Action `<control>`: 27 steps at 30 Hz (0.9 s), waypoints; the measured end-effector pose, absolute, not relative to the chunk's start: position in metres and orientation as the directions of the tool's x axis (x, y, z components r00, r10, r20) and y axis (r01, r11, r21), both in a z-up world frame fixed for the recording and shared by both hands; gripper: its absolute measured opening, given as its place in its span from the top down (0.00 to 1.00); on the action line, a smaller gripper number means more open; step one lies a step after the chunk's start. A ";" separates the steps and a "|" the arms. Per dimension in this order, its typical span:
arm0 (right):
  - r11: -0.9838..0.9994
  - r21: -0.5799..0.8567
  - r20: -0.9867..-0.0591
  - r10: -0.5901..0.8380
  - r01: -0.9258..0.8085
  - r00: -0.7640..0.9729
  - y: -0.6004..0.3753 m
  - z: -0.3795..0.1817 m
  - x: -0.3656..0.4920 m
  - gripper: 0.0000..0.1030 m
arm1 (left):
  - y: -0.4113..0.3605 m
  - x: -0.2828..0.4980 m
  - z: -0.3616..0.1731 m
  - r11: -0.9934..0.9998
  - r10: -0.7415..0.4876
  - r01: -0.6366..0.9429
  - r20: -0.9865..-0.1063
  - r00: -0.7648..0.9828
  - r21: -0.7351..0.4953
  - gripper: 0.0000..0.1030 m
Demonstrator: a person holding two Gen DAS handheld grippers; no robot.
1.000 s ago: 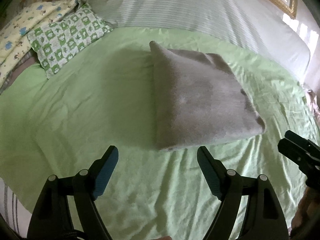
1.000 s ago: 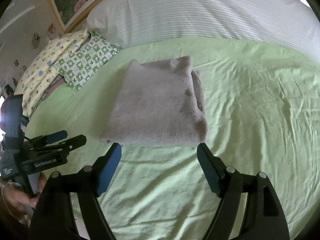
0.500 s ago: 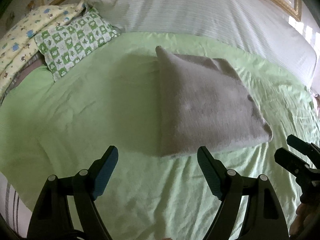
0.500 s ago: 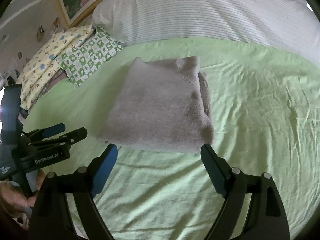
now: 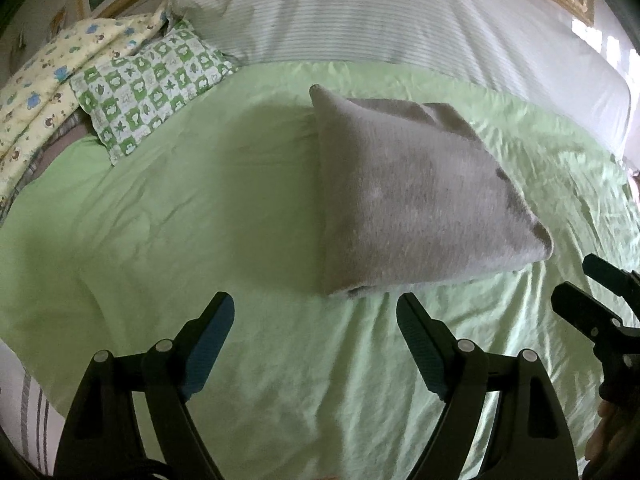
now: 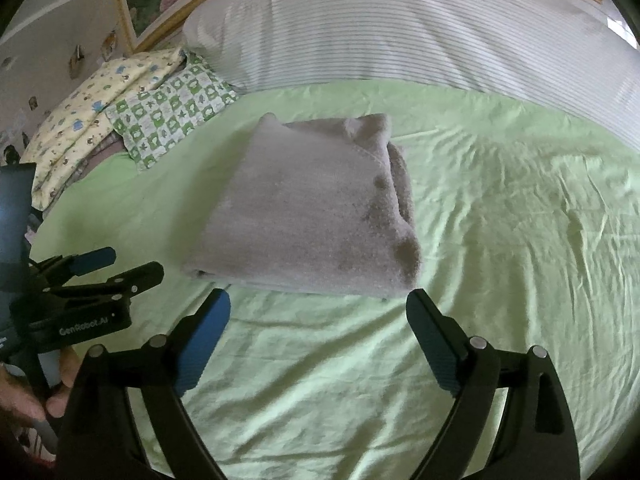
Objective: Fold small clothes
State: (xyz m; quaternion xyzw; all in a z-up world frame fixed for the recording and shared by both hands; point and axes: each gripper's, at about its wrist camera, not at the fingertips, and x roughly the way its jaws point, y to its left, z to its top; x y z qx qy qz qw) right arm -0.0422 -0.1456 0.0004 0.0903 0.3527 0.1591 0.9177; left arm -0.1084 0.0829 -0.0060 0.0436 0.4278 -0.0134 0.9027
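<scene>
The grey garment (image 6: 308, 204) lies folded into a thick, roughly square bundle on the green sheet (image 6: 500, 240), about the middle of the bed, with the striped white duvet (image 6: 420, 32) heaped behind it and two patterned pillows (image 6: 168, 112) off toward the far left corner. Both tools are held just short of its near edge, neither touching it. The right gripper (image 6: 318, 316) faces the bundle almost square on: its jaws stand wide apart and empty, and the near folded edge sits just beyond the fingertips, nearly spanning the gap between them. The left gripper (image 5: 316, 320) is likewise spread and holding nothing, but it stands more to the left, so that only the near left corner of the bundle falls ahead of its gap and the rest runs off to the right. From the right-hand view the bundle's slightly longer side seems to run away from the tools toward the duvet, with the stacked loose edges showing along its right flank and the smooth fold along the near side. To my eye the right one is the better placed to reach it, needing only to go straight forward. The fold itself looks finished, so any coming move is probably to tidy or shift it.
</scene>
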 end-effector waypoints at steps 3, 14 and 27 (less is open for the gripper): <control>0.934 0.273 -0.620 0.354 -0.230 0.700 -0.145 -0.001 -0.041 0.12 | 0.084 -0.108 -0.007 0.995 0.017 0.063 -0.771 0.637 0.074 0.18; 0.935 0.268 -0.615 0.352 -0.233 0.706 -0.142 -0.004 -0.031 0.12 | 0.089 -0.093 -0.011 0.994 0.008 0.078 -0.771 0.637 0.075 0.18; 0.938 0.270 -0.617 0.343 -0.219 0.708 -0.146 -0.005 -0.017 0.12 | 0.085 -0.086 -0.012 0.993 0.000 0.089 -0.768 0.640 0.075 0.18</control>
